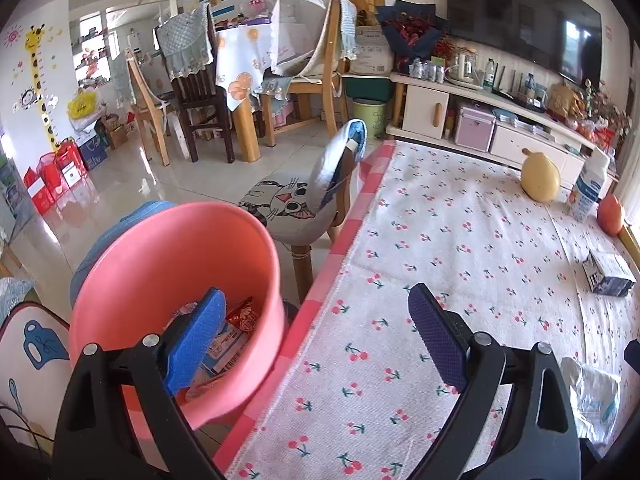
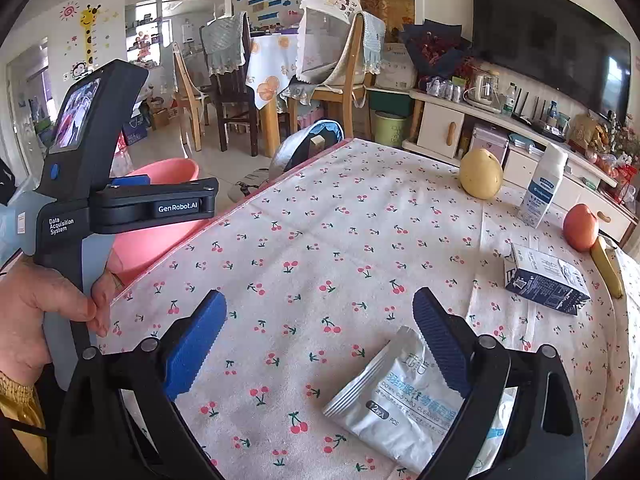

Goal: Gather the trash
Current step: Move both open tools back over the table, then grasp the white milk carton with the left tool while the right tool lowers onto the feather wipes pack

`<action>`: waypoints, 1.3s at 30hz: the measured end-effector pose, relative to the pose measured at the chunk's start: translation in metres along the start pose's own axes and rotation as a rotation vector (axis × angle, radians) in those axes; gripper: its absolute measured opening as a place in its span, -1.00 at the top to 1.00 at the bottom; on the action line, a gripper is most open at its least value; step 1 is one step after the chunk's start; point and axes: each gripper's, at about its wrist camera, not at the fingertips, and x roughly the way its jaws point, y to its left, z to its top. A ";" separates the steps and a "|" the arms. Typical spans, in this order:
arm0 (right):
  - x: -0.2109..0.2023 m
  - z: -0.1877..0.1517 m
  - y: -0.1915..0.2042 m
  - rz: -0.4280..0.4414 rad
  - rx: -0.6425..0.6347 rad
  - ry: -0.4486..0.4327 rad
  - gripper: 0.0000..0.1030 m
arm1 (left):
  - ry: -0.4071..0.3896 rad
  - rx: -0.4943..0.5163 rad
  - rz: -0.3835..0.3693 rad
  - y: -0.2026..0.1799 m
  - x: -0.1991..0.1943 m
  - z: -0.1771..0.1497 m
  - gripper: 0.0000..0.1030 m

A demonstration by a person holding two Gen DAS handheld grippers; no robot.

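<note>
A pink bucket (image 1: pixel 172 280) stands just off the table's left edge with wrappers (image 1: pixel 236 336) inside. My left gripper (image 1: pixel 316 320) is open and empty, its left finger over the bucket's mouth, its right finger over the tablecloth. It also shows in the right wrist view (image 2: pixel 132 200), beside the bucket (image 2: pixel 160 216). My right gripper (image 2: pixel 320 328) is open and empty low over the table, with a white wipes packet (image 2: pixel 400 400) lying partly under its right finger. A dark carton (image 2: pixel 544 276) lies flat at the right; it also shows in the left wrist view (image 1: pixel 608 272).
The table carries a cherry-print cloth (image 2: pixel 320 240). At its far right stand a yellow pomelo (image 2: pixel 480 174), a white milk carton (image 2: pixel 544 188), an orange fruit (image 2: pixel 580 226) and a banana (image 2: pixel 606 266). A cat-print chair (image 1: pixel 296 208) stands by the table's left edge.
</note>
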 end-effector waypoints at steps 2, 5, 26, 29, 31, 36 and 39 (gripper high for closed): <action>-0.002 -0.004 -0.005 -0.004 0.001 0.002 -0.82 | -0.001 0.019 -0.004 -0.008 -0.002 -0.002 -0.81; -0.003 -0.008 -0.011 -0.001 0.007 0.007 -0.82 | -0.003 0.046 -0.010 -0.018 -0.006 -0.006 -0.81; -0.028 -0.018 -0.083 0.022 0.077 0.014 -0.82 | 0.007 0.170 -0.055 -0.086 -0.029 -0.022 -0.82; -0.033 -0.019 -0.091 0.025 0.073 0.013 -0.82 | 0.012 0.179 -0.064 -0.095 -0.032 -0.024 -0.82; -0.035 -0.020 -0.097 0.030 0.065 0.020 -0.82 | 0.014 0.188 -0.067 -0.100 -0.034 -0.026 -0.82; -0.030 -0.027 -0.104 0.018 0.018 0.067 -0.82 | 0.019 0.202 -0.094 -0.111 -0.040 -0.030 -0.82; -0.021 -0.035 -0.114 0.046 0.017 0.118 -0.82 | 0.034 0.191 -0.123 -0.113 -0.043 -0.032 -0.82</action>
